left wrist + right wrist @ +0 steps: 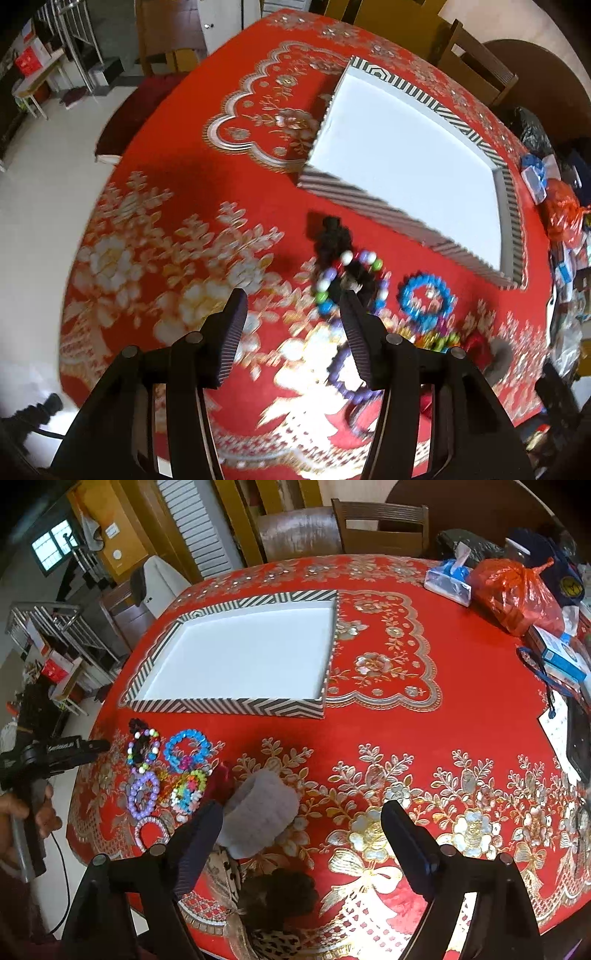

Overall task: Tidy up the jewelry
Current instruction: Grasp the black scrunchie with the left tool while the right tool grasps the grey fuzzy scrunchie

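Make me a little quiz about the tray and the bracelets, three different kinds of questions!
1. True or false: the striped tray already holds bracelets.
2. Which colour is the bracelet nearest the tray's front wall: A blue, B green, C yellow?
3. Fill in: the grey fluffy band lies beside the right claw's ____ finger.

Key: 1 false; 2 A; 3 left

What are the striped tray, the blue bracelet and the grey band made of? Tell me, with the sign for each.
Striped tray: probably printed cardboard, with a matte white floor and thin straight walls.
Blue bracelet: likely plastic beads, glossy and translucent.
Grey band: seems soft fabric or plush, with a fuzzy matte surface and padded ribs.
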`<state>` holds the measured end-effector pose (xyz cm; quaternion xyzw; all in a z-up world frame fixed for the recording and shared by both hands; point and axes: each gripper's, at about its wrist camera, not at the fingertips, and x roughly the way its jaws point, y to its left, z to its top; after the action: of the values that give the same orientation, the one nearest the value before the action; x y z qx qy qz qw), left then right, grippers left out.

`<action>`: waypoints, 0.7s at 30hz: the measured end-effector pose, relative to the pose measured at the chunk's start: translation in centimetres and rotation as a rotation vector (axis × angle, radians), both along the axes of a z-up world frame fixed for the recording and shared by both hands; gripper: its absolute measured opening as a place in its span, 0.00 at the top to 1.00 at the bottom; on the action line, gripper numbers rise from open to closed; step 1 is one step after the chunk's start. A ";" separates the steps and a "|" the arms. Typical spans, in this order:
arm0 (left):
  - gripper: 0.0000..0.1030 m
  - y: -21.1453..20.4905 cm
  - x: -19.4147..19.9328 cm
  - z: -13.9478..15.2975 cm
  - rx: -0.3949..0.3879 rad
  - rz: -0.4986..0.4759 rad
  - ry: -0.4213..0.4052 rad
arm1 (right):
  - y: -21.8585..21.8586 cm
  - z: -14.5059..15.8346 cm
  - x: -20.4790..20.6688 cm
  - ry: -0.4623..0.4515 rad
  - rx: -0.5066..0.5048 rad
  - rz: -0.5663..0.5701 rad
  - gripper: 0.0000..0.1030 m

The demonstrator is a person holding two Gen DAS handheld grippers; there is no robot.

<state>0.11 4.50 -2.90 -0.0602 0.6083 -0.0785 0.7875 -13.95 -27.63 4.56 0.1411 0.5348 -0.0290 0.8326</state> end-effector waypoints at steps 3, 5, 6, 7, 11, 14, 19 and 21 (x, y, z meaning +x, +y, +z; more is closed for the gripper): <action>0.50 -0.4 1.9 -0.7 -0.025 0.024 0.022 | -0.7 0.0 0.3 0.002 0.017 -0.014 0.18; 0.50 -0.6 2.9 -1.1 -0.027 0.020 0.023 | -1.0 0.0 0.5 0.005 0.033 -0.019 0.18; 0.50 -0.8 3.3 -1.3 -0.015 0.015 0.025 | -1.0 0.0 0.6 0.008 0.037 -0.019 0.18; 0.50 -1.1 3.7 -1.7 -0.004 0.003 0.029 | -1.0 -0.2 0.7 0.013 0.042 -0.021 0.18; 0.50 -1.3 4.4 -2.6 0.008 -0.026 0.040 | -0.4 -1.0 1.1 0.045 0.074 -0.010 0.26; 0.51 -1.2 4.8 -2.8 -0.009 -0.034 0.034 | 0.9 -2.4 1.7 0.081 0.127 0.006 0.26; 0.88 -1.9 5.0 -3.1 -0.006 -0.083 0.028 | 1.9 -5.4 2.5 0.148 0.204 -0.019 0.26; 0.92 -2.0 5.1 -3.1 -0.006 -0.099 0.017 | 1.8 -6.3 2.6 0.149 0.253 -0.028 0.55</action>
<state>5.24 2.46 -5.97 -0.0332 0.6170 -0.1186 0.7773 -11.35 -25.78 -1.75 0.2500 0.5923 0.0166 0.7657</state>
